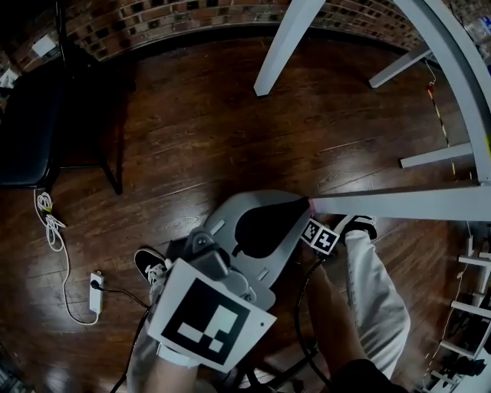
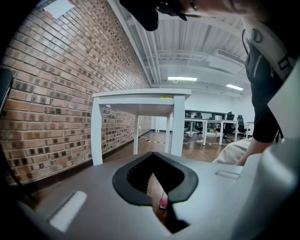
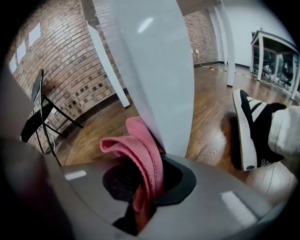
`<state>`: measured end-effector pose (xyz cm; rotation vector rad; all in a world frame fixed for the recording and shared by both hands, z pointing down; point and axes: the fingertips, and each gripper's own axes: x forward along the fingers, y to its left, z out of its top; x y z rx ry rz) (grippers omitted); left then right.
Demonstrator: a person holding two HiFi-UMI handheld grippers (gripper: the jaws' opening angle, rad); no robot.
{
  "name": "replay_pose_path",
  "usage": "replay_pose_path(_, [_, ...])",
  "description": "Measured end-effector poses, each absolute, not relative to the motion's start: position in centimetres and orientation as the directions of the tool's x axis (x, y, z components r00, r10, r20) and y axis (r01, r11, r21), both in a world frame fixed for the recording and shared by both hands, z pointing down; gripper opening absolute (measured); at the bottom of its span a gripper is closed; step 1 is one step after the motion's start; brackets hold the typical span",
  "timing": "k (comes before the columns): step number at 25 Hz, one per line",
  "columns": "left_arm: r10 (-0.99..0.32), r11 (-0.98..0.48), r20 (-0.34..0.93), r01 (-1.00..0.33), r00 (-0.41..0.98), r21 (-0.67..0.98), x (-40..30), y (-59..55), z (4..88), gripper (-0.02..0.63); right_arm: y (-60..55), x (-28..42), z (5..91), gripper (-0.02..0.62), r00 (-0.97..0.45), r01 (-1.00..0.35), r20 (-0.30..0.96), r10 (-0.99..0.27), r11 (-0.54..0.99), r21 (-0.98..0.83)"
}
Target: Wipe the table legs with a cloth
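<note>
Two grippers sit low over a dark wooden floor (image 1: 176, 130). At far left a black chair (image 1: 31, 115) stands near the brick wall (image 1: 176, 23), and a white cable (image 1: 52, 226) lies on the boards beside it. The left gripper (image 2: 158, 199) carries nothing — its jaws are drawn close, with only a thin sliver of floor and a speck of pink showing between them. To its right, the right gripper (image 3: 140, 211) is clamped on a pink cloth (image 3: 143, 152), which folds up out of the jaws and presses against a white table leg (image 3: 159, 70). In the head view the cloth shows as a small pink spot at the foot of that leg. Right of the leg, a black-and-white shoe (image 3: 251, 131) rests on the floor below a pale trouser cuff (image 3: 286, 131).
</note>
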<state>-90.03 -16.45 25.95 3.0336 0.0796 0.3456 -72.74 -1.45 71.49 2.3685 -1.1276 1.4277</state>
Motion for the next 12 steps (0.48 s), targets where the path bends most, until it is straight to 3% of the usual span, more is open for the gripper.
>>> replay_pose_path(12, [0.074, -0.993, 0.244, 0.048, 0.967, 0.112, -90.4, -16.4, 27.2, 0.000, -3.4, -73.5, 73.5, 0.044, 0.296, -0.504, 0.793, -0.532, -0.792, -0.343])
